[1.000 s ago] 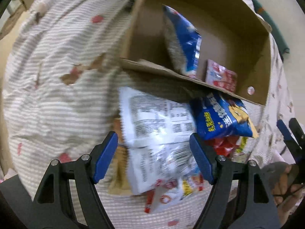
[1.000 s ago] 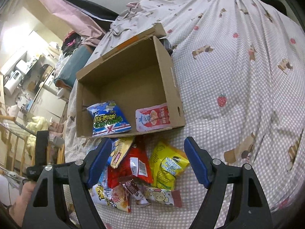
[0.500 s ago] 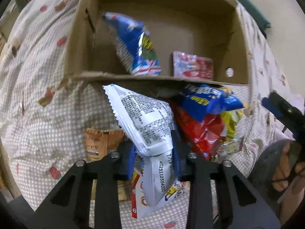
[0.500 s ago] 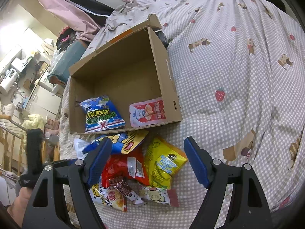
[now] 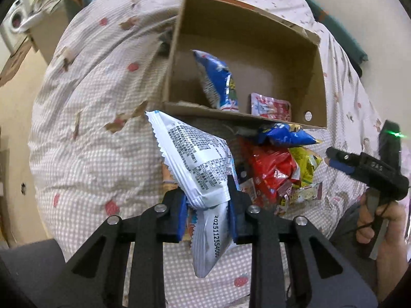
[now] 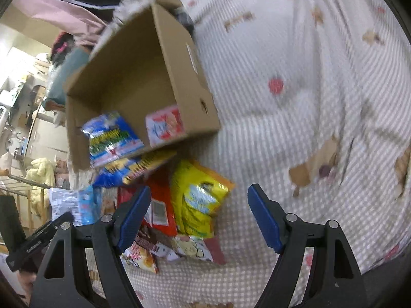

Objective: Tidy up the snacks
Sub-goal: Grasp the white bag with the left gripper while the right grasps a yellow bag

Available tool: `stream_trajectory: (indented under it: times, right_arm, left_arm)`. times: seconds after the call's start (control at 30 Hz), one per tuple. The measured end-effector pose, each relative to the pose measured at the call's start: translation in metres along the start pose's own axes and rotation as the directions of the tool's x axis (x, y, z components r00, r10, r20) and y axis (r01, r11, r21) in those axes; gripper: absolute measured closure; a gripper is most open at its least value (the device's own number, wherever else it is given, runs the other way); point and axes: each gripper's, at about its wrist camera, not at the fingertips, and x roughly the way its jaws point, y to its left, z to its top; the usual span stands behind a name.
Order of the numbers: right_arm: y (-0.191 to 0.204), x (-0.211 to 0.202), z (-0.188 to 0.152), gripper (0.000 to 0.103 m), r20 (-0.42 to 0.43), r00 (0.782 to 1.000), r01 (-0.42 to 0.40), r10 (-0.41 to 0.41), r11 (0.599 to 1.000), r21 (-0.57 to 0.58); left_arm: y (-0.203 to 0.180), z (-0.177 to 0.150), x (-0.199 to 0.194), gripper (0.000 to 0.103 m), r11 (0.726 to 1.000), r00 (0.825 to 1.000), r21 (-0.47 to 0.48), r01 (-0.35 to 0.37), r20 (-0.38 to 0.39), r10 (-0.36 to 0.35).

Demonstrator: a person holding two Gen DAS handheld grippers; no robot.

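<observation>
In the lower centre of the left wrist view, the left gripper [image 5: 206, 209] is clamped on a white snack packet [image 5: 197, 169], its blue pads pinching the packet's narrow waist and still drawing together. The packet's printed back fans out toward the upper left above the fingers, and its sealed end with a date code hangs below them. The packet is raised off the checked bedspread [image 5: 84, 133].

Just beyond it, toward the right of the frame, a heap of snacks lies on the bedspread: a red bag [image 5: 272, 172], a yellow bag [image 5: 307, 165] beside it and a blue bag [image 5: 285, 134] at the foot of the cardboard box [image 5: 257, 41]. At the right edge a hand [image 5: 380, 220] holds the right gripper's black handle.

In the right wrist view, which is blurred, the right gripper [image 6: 197, 218] sits at the bottom of the frame with its jaws wide apart and narrowing; its pads touch nothing. The yellow bag [image 6: 197, 200] and the red bag [image 6: 160, 205] lie on the bedspread [image 6: 295, 102] between and behind the fingers, with small packets [image 6: 190, 249] nearer the camera.

Farther off, in the upper left of that frame, the box [image 6: 177, 59] stands open on the bed. Inside it a blue and green bag [image 6: 113, 138] leans against the near wall and a pink and white packet [image 6: 164, 124] lies to its right.
</observation>
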Motion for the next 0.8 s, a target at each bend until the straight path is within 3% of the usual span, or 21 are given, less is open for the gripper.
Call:
stream_trajectory:
  times: [0.1, 0.2, 0.33, 0.47, 0.53, 0.67, 0.8]
  right_arm:
    - [-0.005, 0.018, -0.002, 0.035, -0.077, 0.993, -0.082, 0.087, 0.995, 0.063]
    - [-0.006, 0.035, -0.002, 0.035, -0.126, 0.991, -0.029, 0.036, 0.998, 0.054]
    - [-0.002, 0.051, -0.001, 0.036, -0.165, 0.986, -0.011, 0.016, 0.999, 0.032]
    - [0.002, 0.060, 0.001, 0.044, -0.184, 0.983, -0.018, 0.021, 1.000, 0.016]
    - [0.003, 0.063, 0.000, 0.061, -0.195, 0.981, -0.016, 0.017, 1.000, 0.005]
    - [0.007, 0.060, -0.003, 0.072, -0.192, 0.981, -0.001, -0.004, 1.000, -0.028]
    - [0.008, 0.041, -0.008, 0.077, -0.137, 0.991, -0.008, 0.002, 0.999, -0.042]
  left_arm:
    - [0.001, -0.002, -0.002, 0.081, 1.000, 1.000, -0.010, -0.012, 0.019, 0.012]
    - [-0.002, 0.000, -0.002, 0.081, 1.000, 0.999, -0.016, -0.025, 0.038, 0.025]
    - [-0.002, 0.002, -0.007, 0.081, 0.998, 0.995, -0.024, -0.051, 0.078, 0.053]
    - [-0.002, 0.006, -0.015, 0.081, 0.997, 0.988, -0.028, -0.077, 0.132, 0.080]
    - [0.000, 0.006, -0.015, 0.081, 0.996, 0.988, -0.032, -0.077, 0.131, 0.081]
    - [0.002, 0.006, -0.013, 0.081, 0.995, 0.987, -0.041, -0.089, 0.129, 0.093]
    - [0.001, 0.005, -0.014, 0.081, 0.995, 0.986, -0.038, -0.096, 0.136, 0.100]
